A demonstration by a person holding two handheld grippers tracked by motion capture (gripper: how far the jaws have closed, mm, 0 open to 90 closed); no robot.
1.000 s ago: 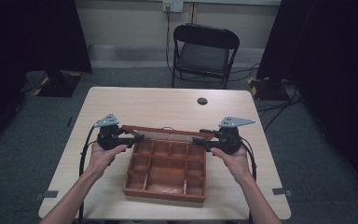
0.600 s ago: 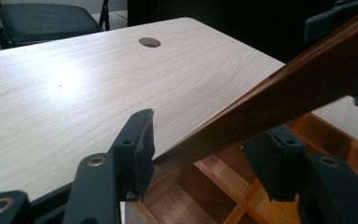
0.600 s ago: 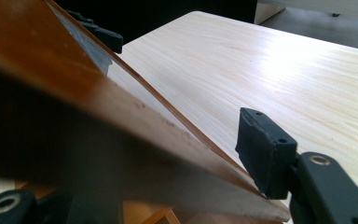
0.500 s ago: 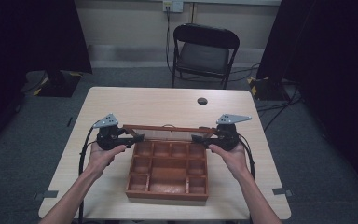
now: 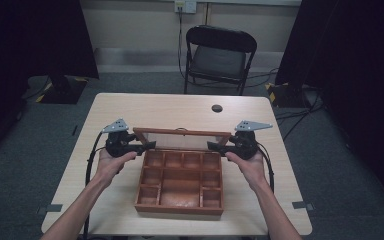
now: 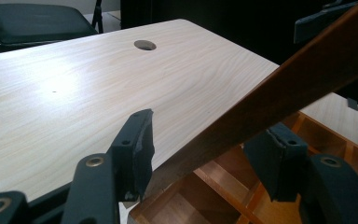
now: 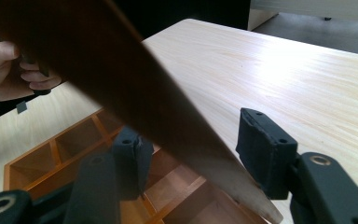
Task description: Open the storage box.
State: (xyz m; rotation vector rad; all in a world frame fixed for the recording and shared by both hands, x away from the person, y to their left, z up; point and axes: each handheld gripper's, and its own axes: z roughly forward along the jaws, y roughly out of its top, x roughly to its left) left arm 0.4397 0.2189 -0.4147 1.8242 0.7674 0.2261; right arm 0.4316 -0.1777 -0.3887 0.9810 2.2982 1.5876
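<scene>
Pale tabletop (image 5: 170, 107) carries a wooden divided box (image 5: 180, 185), its lid (image 5: 182, 133) raised. Left gripper (image 5: 149, 145) and right gripper (image 5: 214, 146) each straddle a lid end, jaws part-open around the frame; the left's jaws have just been closing, and I cannot tell whether the pads press.

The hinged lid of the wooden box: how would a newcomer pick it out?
On the pale wooden table lies a brown wooden compartment box. Along its far edge stands its lid, a thin wood-framed panel raised between the two grippers, unlike the low dividers beneath it.
</scene>
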